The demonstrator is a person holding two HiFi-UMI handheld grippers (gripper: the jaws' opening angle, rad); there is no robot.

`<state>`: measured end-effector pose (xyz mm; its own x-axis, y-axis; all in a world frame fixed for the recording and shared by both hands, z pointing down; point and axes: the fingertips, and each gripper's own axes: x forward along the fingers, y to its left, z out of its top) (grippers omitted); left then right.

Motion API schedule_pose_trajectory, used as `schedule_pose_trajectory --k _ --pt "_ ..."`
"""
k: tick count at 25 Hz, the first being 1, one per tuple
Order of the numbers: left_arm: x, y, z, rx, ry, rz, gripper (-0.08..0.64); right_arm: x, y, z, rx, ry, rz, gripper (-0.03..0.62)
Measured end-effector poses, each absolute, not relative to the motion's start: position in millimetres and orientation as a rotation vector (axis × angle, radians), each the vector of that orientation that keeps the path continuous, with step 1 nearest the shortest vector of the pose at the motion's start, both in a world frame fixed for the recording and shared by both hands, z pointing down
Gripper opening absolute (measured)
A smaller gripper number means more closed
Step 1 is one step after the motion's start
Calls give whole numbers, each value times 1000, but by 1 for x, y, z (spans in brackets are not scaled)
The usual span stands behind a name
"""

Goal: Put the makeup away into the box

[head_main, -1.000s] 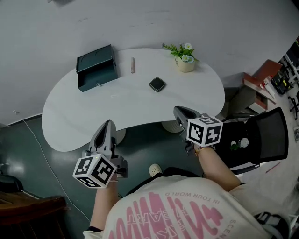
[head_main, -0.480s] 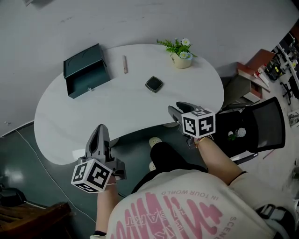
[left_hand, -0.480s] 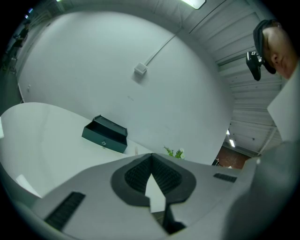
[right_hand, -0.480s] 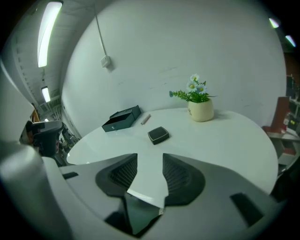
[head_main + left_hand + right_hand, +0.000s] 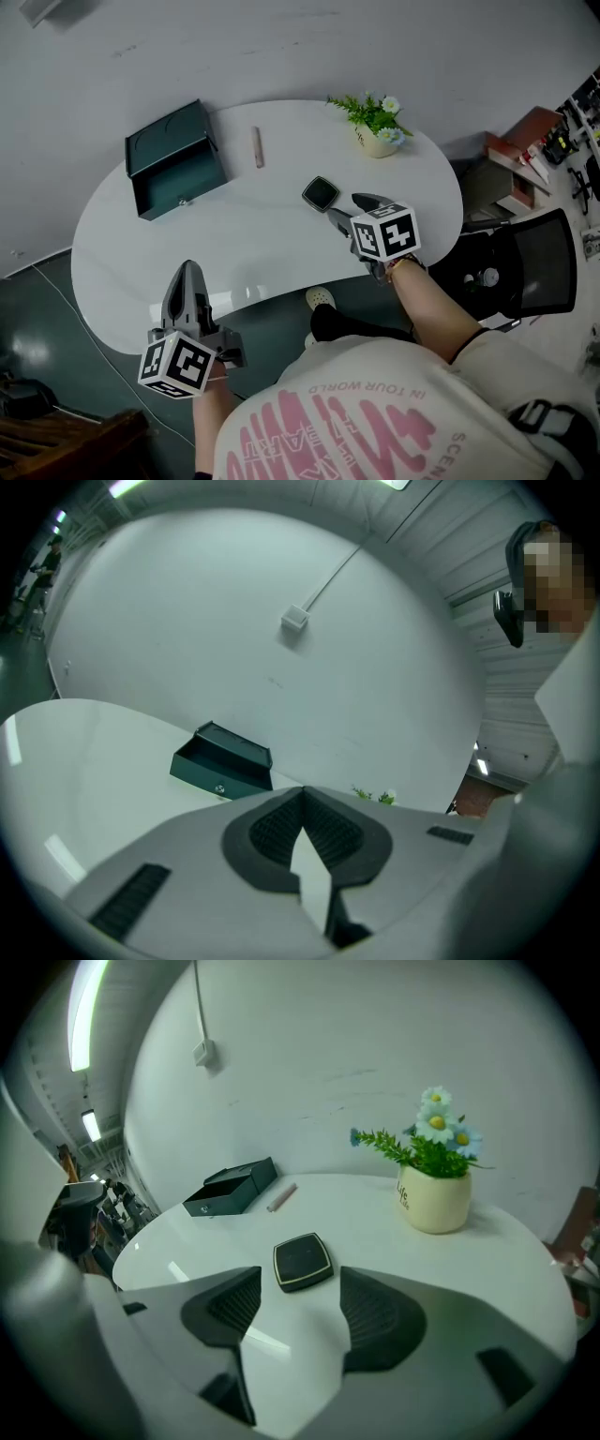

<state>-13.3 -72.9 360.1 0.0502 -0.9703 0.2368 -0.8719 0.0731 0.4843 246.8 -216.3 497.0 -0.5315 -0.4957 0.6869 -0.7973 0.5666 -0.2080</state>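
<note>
Closing on the white tabletop [image 5: 234, 239] is the main change. A second ago both arms hung short of its near edge, and now each reaches in over it. The dark green box [image 5: 176, 184] has not moved. It sits open at the far left of the tabletop, lid tipped back, well apart from the grippers.

The right gripper [image 5: 345, 208] has come furthest, dipping toward the middle right. Its jaws, shut a second ago, are opening with nothing between them yet. The left gripper [image 5: 188, 274] has only come in over the near edge, jaws together and empty.

The square black compact [image 5: 302, 1262] lies flat just ahead of the right gripper's spreading jaws, lined up with the gap. I judge this to be the approach to a first pick, with nothing stowed so far. The slim tube [image 5: 258, 147] lies untouched near the far edge, a little to the right of the box.

The box's inside is dark and partly screened by its front wall, so I cannot tell whether anything already lies in it. The tube is too small to name as lipstick or pencil. In the left gripper view the gripper's own body covers both the compact and the tube.
</note>
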Motion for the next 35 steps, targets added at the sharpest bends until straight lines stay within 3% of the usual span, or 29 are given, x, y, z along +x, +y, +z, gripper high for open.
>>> schedule_pose_trajectory --k 13,35 --pt "-35 -108 379 1722 -1881 -242 3 209 -254 527 845 -2200 654 360" --pt "-45 -74 379 1664 -1931 -270 3 214 -249 542 882 -2086 601 314"
